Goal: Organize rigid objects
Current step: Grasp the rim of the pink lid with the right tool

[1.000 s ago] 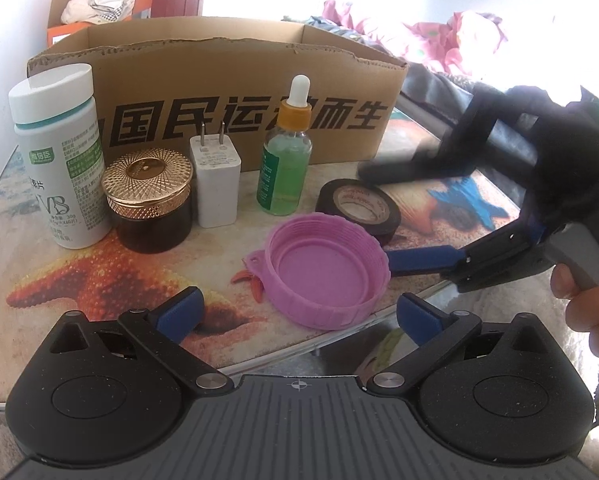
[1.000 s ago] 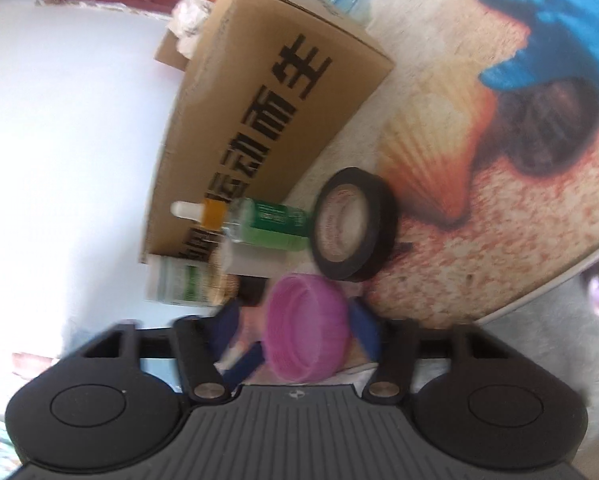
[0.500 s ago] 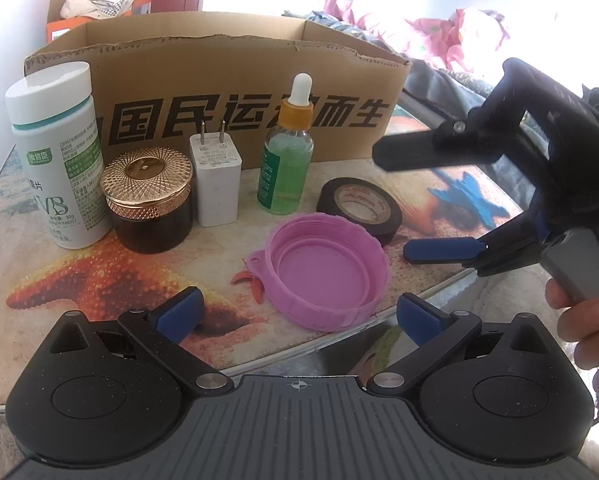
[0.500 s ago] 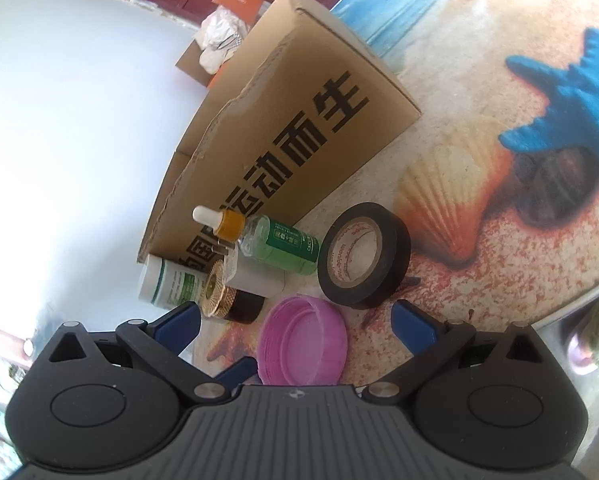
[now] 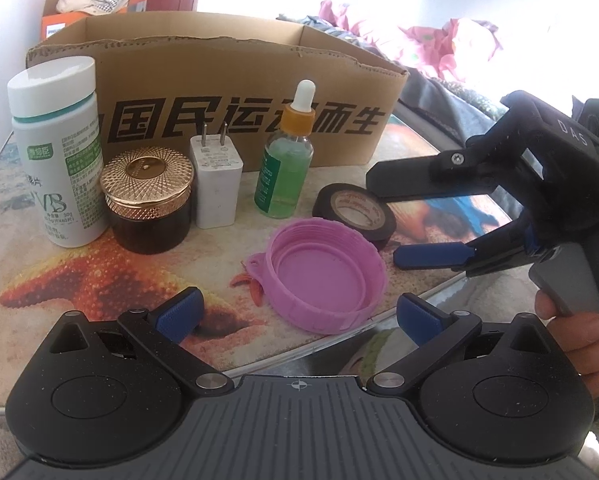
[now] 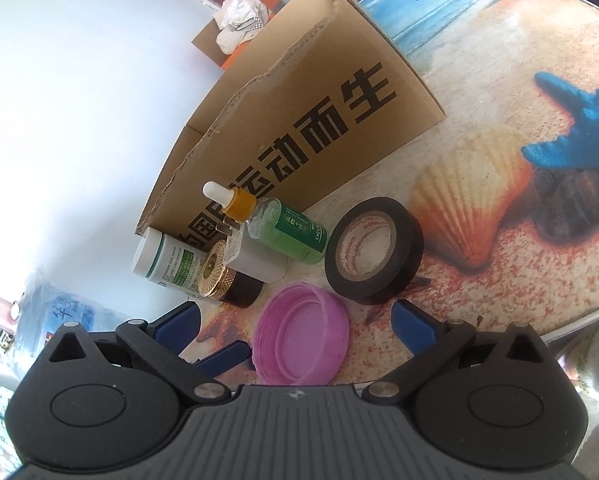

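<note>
On the beach-print table (image 5: 79, 280), a row of things stands in front of the cardboard box (image 5: 203, 80). At the left is a white pill bottle (image 5: 55, 152) with a green label, upright. Just beside it sits a dark jar (image 5: 147, 204) under a gold lattice lid, then a white plug adapter (image 5: 216, 184) standing with its prongs up, then a dropper bottle (image 5: 285, 164) of green liquid (orange collar, white bulb). Nearer the edge lies a pink lid (image 5: 325, 276), hollow side up, its threaded rim showing. Just beyond it, a roll of black tape (image 5: 353, 210) lies flat. The left gripper (image 5: 297, 314) hovers low at the table edge, jaws spread wide and holding nothing. At the right, the right gripper (image 5: 399, 220) is turned on its side, jaws also wide apart and bare, one finger over the tape, the other beside the lid.
</note>
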`<state>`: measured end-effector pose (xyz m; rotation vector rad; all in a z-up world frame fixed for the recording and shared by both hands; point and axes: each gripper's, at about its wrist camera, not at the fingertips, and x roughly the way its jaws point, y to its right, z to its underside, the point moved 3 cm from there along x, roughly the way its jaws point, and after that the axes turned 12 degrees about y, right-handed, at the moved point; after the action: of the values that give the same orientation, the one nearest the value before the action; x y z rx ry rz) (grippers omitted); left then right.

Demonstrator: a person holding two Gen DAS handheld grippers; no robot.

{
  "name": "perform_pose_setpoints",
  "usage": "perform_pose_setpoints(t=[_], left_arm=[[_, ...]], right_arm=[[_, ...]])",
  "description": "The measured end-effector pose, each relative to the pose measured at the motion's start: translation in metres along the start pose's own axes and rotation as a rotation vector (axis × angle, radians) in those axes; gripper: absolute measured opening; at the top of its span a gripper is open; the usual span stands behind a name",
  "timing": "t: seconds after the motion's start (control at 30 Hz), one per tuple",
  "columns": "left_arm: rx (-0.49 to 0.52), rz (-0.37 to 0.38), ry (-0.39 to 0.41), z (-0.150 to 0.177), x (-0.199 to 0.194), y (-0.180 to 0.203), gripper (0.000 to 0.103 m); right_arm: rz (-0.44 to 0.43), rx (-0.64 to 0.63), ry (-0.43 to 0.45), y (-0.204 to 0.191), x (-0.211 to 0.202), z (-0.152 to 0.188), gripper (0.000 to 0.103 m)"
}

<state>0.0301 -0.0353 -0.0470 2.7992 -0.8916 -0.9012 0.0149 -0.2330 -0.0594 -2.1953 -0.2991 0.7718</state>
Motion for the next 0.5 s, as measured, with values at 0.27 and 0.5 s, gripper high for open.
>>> perform_pose_setpoints(t=[0.27, 0.5], left_arm=[[0.115, -0.013, 0.042, -0.002, -0.005, 0.016, 0.098], [0.193, -0.028, 0.008, 0.001, 0.007, 0.029, 0.079]], right_arm=[[0.103, -0.365, 0.091, -0.03, -0.009, 0.013, 0.085], [0.14, -0.438, 0.05, -0.031, 0.001, 0.021, 0.065]])
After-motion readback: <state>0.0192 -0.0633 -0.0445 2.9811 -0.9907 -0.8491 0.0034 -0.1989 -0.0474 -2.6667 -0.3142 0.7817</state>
